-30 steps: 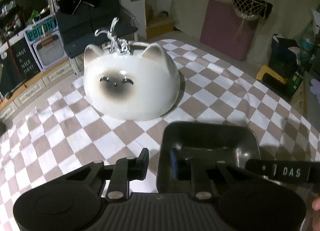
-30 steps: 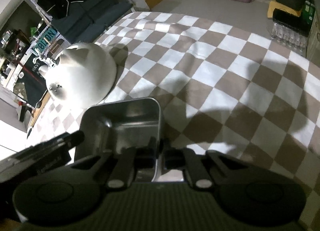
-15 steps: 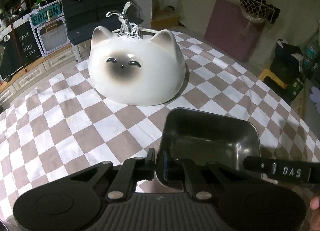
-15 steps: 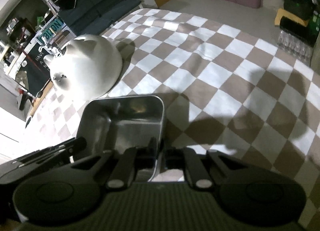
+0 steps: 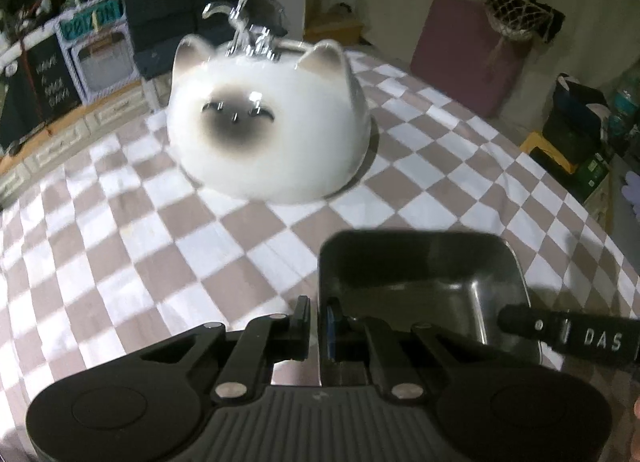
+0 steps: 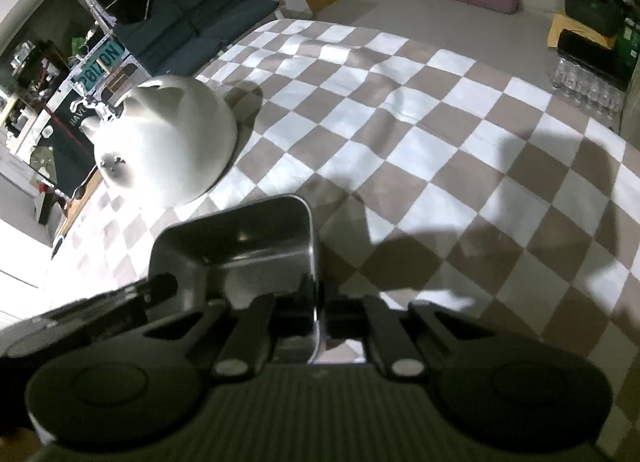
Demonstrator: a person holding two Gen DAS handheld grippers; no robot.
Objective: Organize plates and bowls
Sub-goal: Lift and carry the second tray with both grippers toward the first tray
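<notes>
My left gripper [image 5: 318, 322] and right gripper [image 6: 320, 312] are clamped on opposite walls of the metal tray [image 5: 420, 282], near the cat bowl [image 5: 264, 134]. The tray seems stiff, light and slippery, so I hold the rim.

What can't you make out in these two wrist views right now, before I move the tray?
- Metal tray: near wall, both views, hidden behind gripper bodies.
- Cat-face bowl: inside unseen, left wrist view motion-blurred.
- Silver ornament: shape blurred, left view.
- Whether the tray rests on the checked cloth: underside hidden.
</notes>
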